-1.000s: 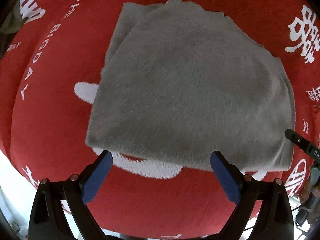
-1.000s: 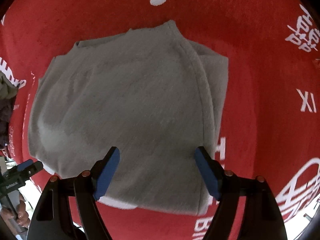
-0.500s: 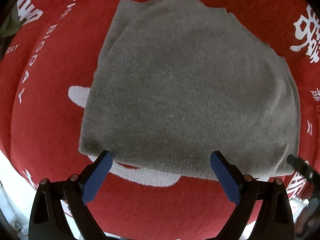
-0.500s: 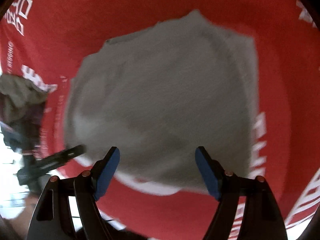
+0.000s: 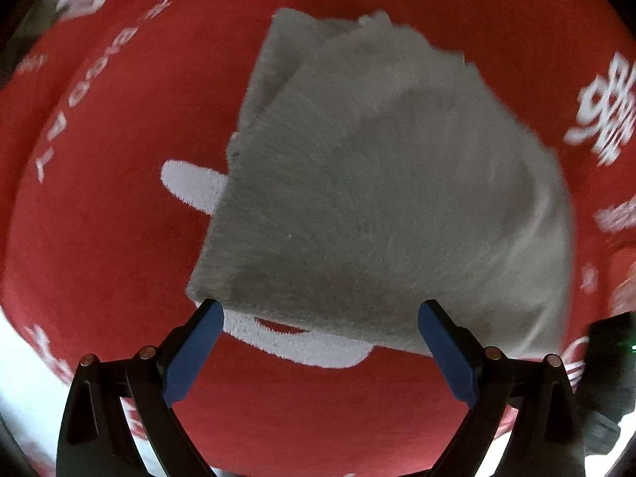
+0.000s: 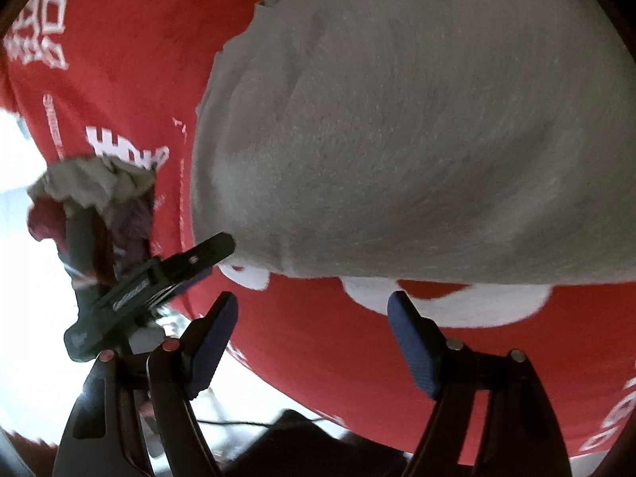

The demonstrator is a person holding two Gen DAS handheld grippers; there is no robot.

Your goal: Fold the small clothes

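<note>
A folded grey garment (image 5: 389,198) lies flat on a red cloth with white lettering (image 5: 99,238). My left gripper (image 5: 320,310) hangs above the garment's near edge, jaws open and nothing between them. In the right wrist view the same grey garment (image 6: 417,127) fills the upper right. My right gripper (image 6: 314,306) stands open just off its near edge, over the red cloth (image 6: 357,342), holding nothing. The left gripper (image 6: 159,278) shows at the left of that view, its black tip beside the garment's corner.
A heap of crumpled clothes (image 6: 95,190), beige, red and purple, lies at the left edge of the red cloth. The cloth's near edge drops off to a bright floor (image 6: 31,357). The right gripper's dark body (image 5: 608,357) shows at the lower right of the left wrist view.
My right gripper has drawn back off the garment toward its near edge and swung left, bringing the clothes heap and left gripper into view. The left gripper shifted slightly. Both stayed open.
</note>
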